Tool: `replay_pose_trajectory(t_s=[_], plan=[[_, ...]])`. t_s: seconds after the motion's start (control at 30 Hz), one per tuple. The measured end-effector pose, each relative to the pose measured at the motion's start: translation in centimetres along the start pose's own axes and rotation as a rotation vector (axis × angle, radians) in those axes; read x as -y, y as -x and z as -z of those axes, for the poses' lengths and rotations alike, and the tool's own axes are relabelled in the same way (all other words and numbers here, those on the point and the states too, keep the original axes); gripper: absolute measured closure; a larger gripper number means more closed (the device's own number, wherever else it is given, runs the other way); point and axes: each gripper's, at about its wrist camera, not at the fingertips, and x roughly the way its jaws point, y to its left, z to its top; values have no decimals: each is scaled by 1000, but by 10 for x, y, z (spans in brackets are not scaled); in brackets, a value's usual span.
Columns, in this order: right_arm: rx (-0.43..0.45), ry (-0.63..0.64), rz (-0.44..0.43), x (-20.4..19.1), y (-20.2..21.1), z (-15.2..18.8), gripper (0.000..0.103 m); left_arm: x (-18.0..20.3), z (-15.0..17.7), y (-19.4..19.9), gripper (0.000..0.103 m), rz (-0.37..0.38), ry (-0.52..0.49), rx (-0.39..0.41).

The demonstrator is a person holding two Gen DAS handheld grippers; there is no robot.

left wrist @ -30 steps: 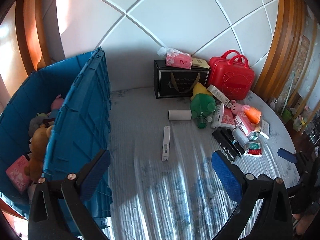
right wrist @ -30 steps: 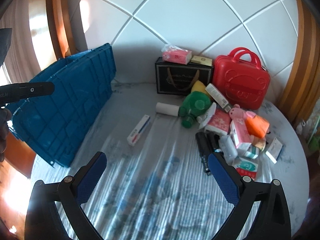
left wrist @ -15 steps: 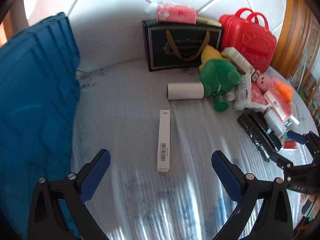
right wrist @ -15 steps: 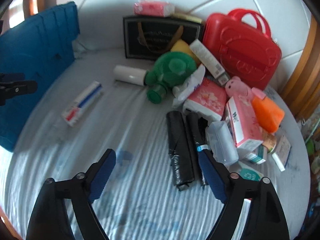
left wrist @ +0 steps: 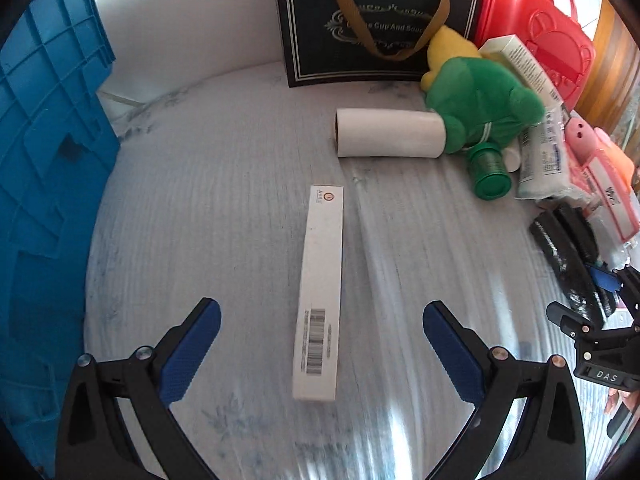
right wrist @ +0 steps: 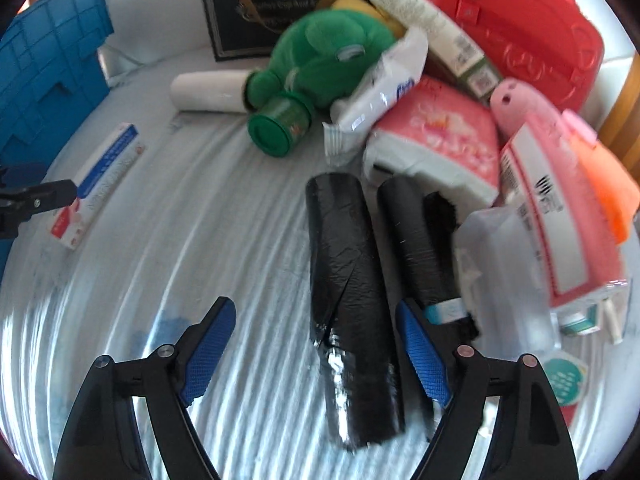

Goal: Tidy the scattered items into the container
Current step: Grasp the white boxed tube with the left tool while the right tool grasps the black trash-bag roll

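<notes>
A long white carton (left wrist: 320, 292) with a barcode lies on the striped cloth, lengthwise between the fingers of my left gripper (left wrist: 320, 330). That gripper is open and its pads stand well clear of the carton. In the right wrist view a black roll of bags (right wrist: 348, 280) lies between the fingers of my right gripper (right wrist: 316, 320). Its jaws stand narrower than the left's but open, the left pad far from the roll. A second black roll (right wrist: 416, 232) lies beside it. The blue crate (left wrist: 48, 160) stands at the left, only its outer wall showing.
At the back stand a black gift bag (left wrist: 372, 32) and a red case (left wrist: 536, 40). A green plush (left wrist: 480, 100), a white paper roll (left wrist: 390, 138), a green-capped bottle (right wrist: 280, 128), pink tissue packs (right wrist: 440, 144) and a clear bottle (right wrist: 508, 280) crowd the right side.
Both grippers have come down close over the cloth, the left over the white carton, the right over the black roll. The right jaws have narrowed. The crate's inside has left view.
</notes>
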Motion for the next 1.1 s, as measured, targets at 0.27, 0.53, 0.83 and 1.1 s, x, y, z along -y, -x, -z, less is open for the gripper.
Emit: replay_pose_trajectory(t_s=[0.27,0.53,0.83,1.1], plan=[[7,17,8,-6,-9,5,11,-3,-5,-30,2,-18,11,-15],[16,18,9,-9,-8,10,0,3,2,-39,56,4,16,10],[53,-50,49,8,9,20,47,15,8,-33,81,18,11,20],[33,-11,53,16,13,22,68,16,14,-16,81,36,28,37]])
